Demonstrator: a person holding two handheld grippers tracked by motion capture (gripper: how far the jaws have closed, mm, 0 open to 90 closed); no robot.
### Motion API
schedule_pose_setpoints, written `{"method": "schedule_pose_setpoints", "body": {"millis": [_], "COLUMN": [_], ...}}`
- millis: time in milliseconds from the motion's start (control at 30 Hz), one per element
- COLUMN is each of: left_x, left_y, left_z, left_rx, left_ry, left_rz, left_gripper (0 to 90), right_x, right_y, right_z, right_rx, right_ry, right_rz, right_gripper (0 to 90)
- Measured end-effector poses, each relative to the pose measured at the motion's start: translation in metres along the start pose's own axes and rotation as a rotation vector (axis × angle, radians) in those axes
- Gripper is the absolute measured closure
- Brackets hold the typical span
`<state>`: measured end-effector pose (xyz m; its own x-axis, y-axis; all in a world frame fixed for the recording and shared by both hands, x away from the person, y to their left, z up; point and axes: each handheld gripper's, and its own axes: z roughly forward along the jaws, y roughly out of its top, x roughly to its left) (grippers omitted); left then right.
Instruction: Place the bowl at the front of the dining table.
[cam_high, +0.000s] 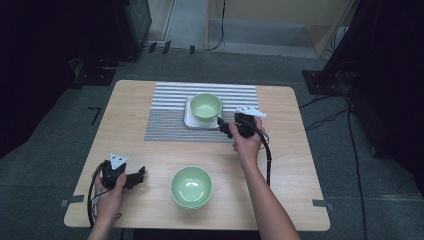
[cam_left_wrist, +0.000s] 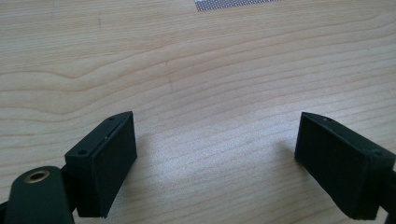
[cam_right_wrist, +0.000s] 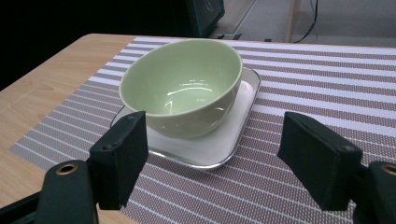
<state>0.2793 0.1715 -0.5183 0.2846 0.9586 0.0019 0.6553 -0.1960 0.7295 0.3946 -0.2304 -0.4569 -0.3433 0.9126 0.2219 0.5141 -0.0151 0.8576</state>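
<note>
Bowl on the white plate, upon the striped mat at the worktop's far middle, lies just left of the right gripper in the high view, close ahead of its jaws, which stand released with nothing between them. Left gripper, at the near left, also gapes empty over bare wood, left of a second bowl.

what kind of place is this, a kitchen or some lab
Probably a lab or recording room, not a kitchen: a lone wooden table on grey carpet, cables across the floor, dark equipment racks around it.
</note>
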Motion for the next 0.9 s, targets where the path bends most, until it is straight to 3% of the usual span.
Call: {"method": "schedule_pose_setpoints", "body": {"millis": [900], "left_x": [0.0], "left_y": [0.0], "left_z": [0.0], "left_rx": [0.001], "left_ry": [0.0], "left_rz": [0.0], "left_gripper": [12.4], "right_x": [-0.007], "right_y": [-0.026], "right_z": [-0.044], "right_rx": [-0.01], "right_ry": [0.002], "right_rz": [-0.04], "right_gripper": [22.9]}}
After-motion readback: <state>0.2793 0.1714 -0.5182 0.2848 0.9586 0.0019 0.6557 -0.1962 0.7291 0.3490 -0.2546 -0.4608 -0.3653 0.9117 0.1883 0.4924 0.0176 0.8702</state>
